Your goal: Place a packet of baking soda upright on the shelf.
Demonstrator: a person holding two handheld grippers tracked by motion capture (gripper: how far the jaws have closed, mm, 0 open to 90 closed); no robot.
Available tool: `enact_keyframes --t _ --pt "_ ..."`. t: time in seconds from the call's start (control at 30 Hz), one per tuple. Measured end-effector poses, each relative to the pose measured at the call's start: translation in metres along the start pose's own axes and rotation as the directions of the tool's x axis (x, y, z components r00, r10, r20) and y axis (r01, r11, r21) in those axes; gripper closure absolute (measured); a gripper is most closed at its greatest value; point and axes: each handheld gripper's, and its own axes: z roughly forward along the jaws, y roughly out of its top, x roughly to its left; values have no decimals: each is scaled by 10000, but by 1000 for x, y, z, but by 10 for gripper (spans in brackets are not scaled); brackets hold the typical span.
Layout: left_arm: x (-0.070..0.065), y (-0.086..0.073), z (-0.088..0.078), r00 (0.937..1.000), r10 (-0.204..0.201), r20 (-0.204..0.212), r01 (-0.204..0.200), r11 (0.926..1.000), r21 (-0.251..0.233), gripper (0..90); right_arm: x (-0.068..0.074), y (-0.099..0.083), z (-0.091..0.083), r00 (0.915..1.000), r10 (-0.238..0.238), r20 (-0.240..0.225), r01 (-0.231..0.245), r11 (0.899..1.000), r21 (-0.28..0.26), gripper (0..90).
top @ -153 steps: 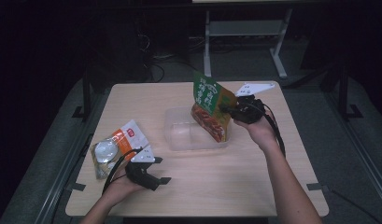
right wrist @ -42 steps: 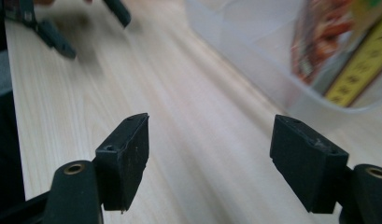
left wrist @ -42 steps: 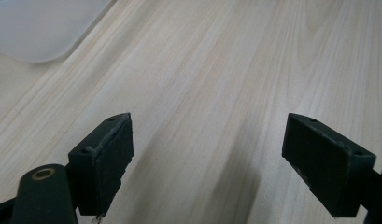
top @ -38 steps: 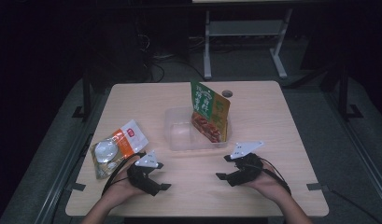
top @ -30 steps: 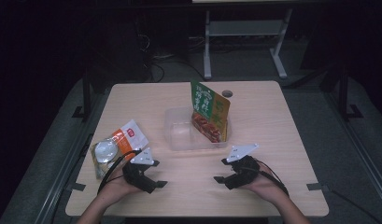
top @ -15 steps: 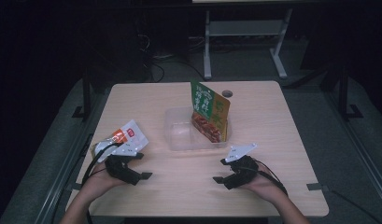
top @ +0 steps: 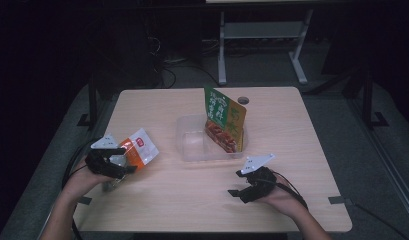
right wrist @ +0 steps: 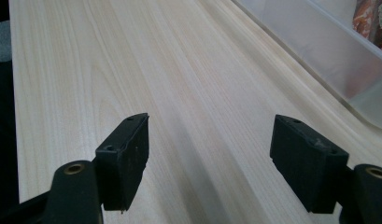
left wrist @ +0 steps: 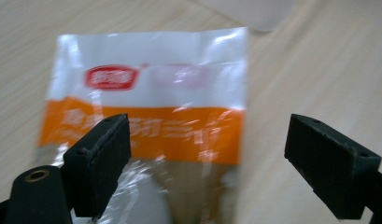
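A: What lies on the table [top: 192, 200]?

B: It is pale wood with a fine straight grain. Near its middle sits a clear plastic tub [top: 192, 145], rectangular with rounded corners, and a glossy green and red packet [top: 223, 120] stands tilted in its right end.

A: And the left gripper [left wrist: 207, 154]?

B: Its jaws stand wide apart over a crinkly packet [left wrist: 151, 102], white at the top with a red label, an orange band below, then clear film. The left jaw overlaps the packet; I cannot tell whether it touches.

A: Does the high view add anything?

B: It shows that packet [top: 138, 150] at the table's left edge, with the left gripper [top: 114, 167] over its near end.

A: The right gripper [right wrist: 209, 158]?

B: Jaws apart over bare wood, with the tub's frosted wall [right wrist: 328, 51] at the upper right. From above, the right gripper [top: 244, 190] rests low near the front edge, well apart from the tub.
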Motion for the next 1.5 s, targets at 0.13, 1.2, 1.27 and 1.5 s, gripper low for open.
enact_keyframes --t 0.13,1.2,1.27,1.5 --pt "19 -3 -2 9991 -157 -382 156 9999 -14 140 -1 0 1 10000 -26 -21 26 10000 14 279" --pt "72 -30 42 9862 -1608 385 1582 9854 622 716 -3 -1 0 9999 53 114 -53 10000 26 279" --pt "70 -31 41 9868 -1580 347 1558 9861 584 857 -2 -1 0 9999 52 102 -52 10000 11 279" --pt "61 -34 33 9804 -1931 396 1916 9807 384 895 -3 -1 -1 9999 62 102 -62 10000 -21 281"
